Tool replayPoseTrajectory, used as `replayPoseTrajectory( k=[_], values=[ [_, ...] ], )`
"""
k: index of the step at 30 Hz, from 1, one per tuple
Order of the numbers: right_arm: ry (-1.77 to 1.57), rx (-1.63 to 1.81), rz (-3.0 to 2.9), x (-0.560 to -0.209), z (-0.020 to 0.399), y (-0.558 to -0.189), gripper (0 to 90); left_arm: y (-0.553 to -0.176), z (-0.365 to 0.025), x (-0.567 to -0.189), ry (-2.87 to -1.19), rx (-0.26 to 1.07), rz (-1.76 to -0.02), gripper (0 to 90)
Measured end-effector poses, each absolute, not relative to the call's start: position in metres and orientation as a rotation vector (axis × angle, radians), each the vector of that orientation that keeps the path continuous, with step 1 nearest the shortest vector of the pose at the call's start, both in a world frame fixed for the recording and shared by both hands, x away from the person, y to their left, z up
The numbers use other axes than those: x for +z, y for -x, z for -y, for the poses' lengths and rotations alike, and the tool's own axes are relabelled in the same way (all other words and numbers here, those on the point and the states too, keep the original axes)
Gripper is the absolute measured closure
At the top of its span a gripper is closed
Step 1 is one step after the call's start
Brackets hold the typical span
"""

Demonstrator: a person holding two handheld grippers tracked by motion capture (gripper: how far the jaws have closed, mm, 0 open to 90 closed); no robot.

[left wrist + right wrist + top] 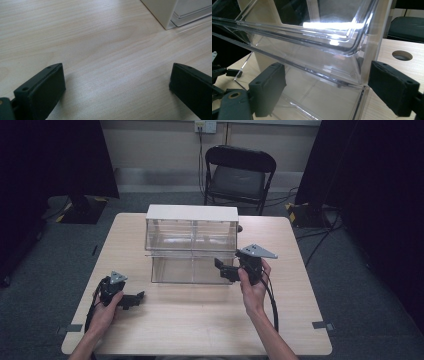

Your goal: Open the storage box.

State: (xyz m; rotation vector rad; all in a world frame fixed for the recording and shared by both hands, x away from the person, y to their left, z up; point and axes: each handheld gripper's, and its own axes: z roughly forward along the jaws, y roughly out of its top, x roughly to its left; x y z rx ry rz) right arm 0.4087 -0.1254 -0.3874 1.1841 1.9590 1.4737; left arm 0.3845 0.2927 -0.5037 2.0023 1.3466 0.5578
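A clear plastic drawer unit with a white top (191, 213) stands at the middle back of the wooden table (200, 325). Its lower drawer (185, 270) is pulled forward out of the frame. My right gripper (220, 269) sits at that drawer's front right part, pointing left. In the right gripper view its jaws (327, 82) stand apart. The drawer's clear wall (324, 72) lies between them and neither pad touches it. My left gripper (139, 297) rests on the table at the front left. It is open (117, 82) over bare wood, with the unit's white corner (162, 12) ahead.
A black folding chair (239, 175) stands behind the table. A round cable hole (402, 55) is in the tabletop just right of the unit. Dark curtains and stand bases flank the table. The left gripper (222, 72) shows far off in the right gripper view.
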Motion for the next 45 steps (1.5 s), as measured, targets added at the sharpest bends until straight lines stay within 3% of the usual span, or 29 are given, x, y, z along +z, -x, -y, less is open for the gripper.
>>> replayPoseTrajectory(
  k=[45],
  values=[
    [-1.185,1.475,-1.969,-0.3876,0.1265,-0.4098,13.5,-0.3844,-0.2927,-0.5037,-2.002,0.557,-1.347,0.0]
  ],
)
